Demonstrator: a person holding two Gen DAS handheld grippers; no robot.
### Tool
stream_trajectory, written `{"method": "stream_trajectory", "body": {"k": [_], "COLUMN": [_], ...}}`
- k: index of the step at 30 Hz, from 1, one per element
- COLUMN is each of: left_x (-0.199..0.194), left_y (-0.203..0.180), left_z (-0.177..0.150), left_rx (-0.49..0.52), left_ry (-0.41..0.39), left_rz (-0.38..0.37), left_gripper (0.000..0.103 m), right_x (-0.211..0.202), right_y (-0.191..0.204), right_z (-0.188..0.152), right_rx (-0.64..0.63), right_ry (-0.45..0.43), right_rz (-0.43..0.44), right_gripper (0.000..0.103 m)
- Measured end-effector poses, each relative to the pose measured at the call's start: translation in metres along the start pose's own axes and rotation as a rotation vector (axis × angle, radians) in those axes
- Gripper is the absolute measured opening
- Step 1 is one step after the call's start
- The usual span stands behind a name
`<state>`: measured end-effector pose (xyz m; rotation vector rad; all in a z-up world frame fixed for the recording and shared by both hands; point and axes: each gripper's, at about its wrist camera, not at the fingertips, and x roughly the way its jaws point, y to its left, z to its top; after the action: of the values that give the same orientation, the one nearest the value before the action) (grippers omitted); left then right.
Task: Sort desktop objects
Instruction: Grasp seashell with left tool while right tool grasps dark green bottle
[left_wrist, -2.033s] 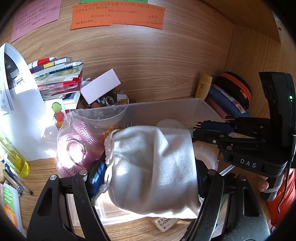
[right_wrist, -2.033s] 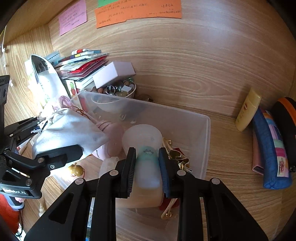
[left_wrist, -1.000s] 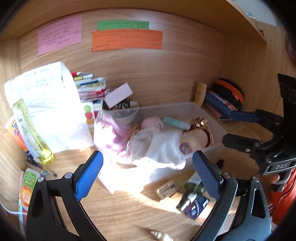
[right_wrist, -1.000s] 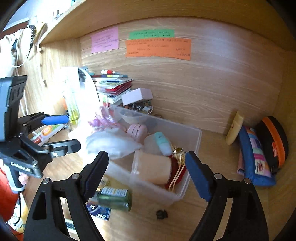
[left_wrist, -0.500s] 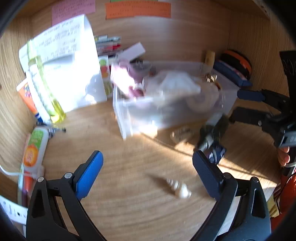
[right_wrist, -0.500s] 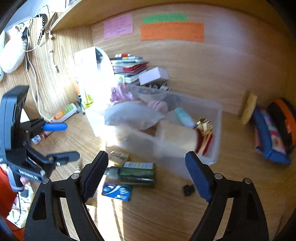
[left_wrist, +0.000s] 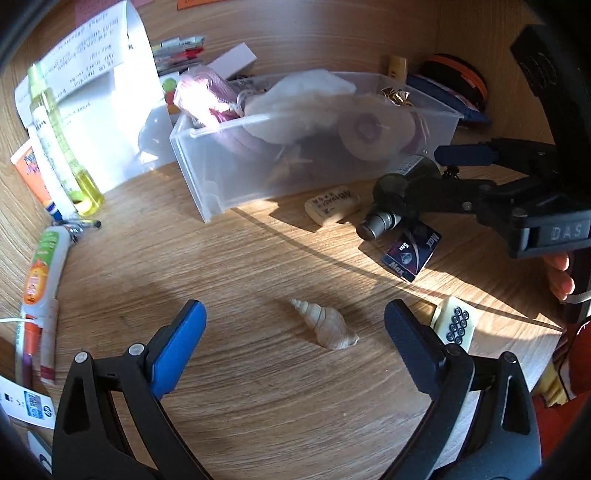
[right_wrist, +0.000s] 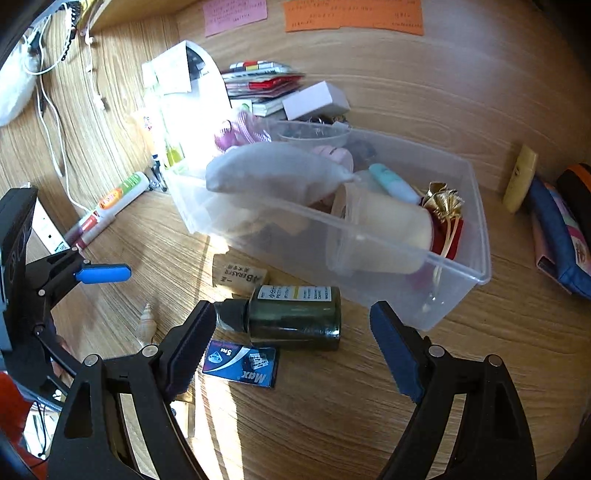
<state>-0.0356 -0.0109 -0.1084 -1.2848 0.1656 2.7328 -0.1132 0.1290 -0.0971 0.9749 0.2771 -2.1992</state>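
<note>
I hold my left gripper (left_wrist: 291, 328) with jaws apart astride the seashell (left_wrist: 325, 325) on the near desk (left_wrist: 221, 266). My right gripper (right_wrist: 291, 328), jaws also wide, frames the dark bottle (right_wrist: 291, 317) lying before the clear bin (right_wrist: 476, 266).

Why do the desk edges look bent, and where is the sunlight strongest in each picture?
Fisheye lenses bow both views. Left wrist view: sun washes out the paper sheet and stripes the desk around the eraser. Right wrist view: glare beside the clear bin, far edges slightly blurred.
</note>
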Motion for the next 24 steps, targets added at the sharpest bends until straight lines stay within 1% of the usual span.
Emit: {"method": "stream_trajectory", "body": {"k": [3,6,9,12,13,14,16,17,20,21,23,24], "left_x": [-0.004,-0.005,-0.006,-0.007,-0.007,-0.007,-0.005,-0.002,-0.003,-0.002,-0.002,-0.002], "left_y": [-0.002,-0.002,-0.001,-0.002,-0.002,-0.004,-0.005,-0.006,-0.007,-0.007,-0.008,-0.008], "left_z": [-0.001,-0.002,-0.003,-0.004,-0.004,-0.003,-0.003,-0.002,-0.002,-0.003,-0.003,-0.004], "left_rx": [0.016,0.026,0.027,0.033,0.036,0.04,0.044,0.049,0.058,0.06,0.065,0.065], "left_ry": [-0.017,-0.021,-0.025,-0.033,-0.037,-0.036,-0.025,-0.018,-0.021,-0.02,-0.018,-0.019], "left_rz": [-0.003,0.0,0.001,0.007,0.007,0.004,0.004,0.004,-0.006,-0.009,-0.013,-0.016], "left_gripper": [0.098,0.098,0.098,0.097,0.092,0.086,0.077,0.073,0.066,0.065,0.055,0.051], "right_x": [0.007,0.01,0.008,0.01,0.011,0.013,0.015,0.015,0.017,0.018,0.018,0.018], "right_y": [0.0,0.003,0.004,0.001,0.001,0.0,0.0,0.0,0.001,0.002,0.003,0.003], "right_z": [0.0,-0.001,-0.001,-0.001,0.0,0.0,0.001,0.001,0.0,0.0,0.0,0.0], "right_rx": [0.017,-0.002,-0.004,0.01,0.014,0.02,0.02,0.019,0.011,0.008,0.005,0.005], "right_ry": [0.023,0.029,0.022,0.036,0.043,0.053,0.064,0.068,0.077,0.077,0.072,0.071], "right_rz": [-0.021,-0.05,-0.037,-0.03,-0.03,-0.025,-0.018,-0.016,-0.012,-0.013,-0.018,-0.019], "right_gripper": [0.083,0.083,0.083,0.082,0.082,0.081,0.076,0.072,0.062,0.062,0.062,0.062]}}
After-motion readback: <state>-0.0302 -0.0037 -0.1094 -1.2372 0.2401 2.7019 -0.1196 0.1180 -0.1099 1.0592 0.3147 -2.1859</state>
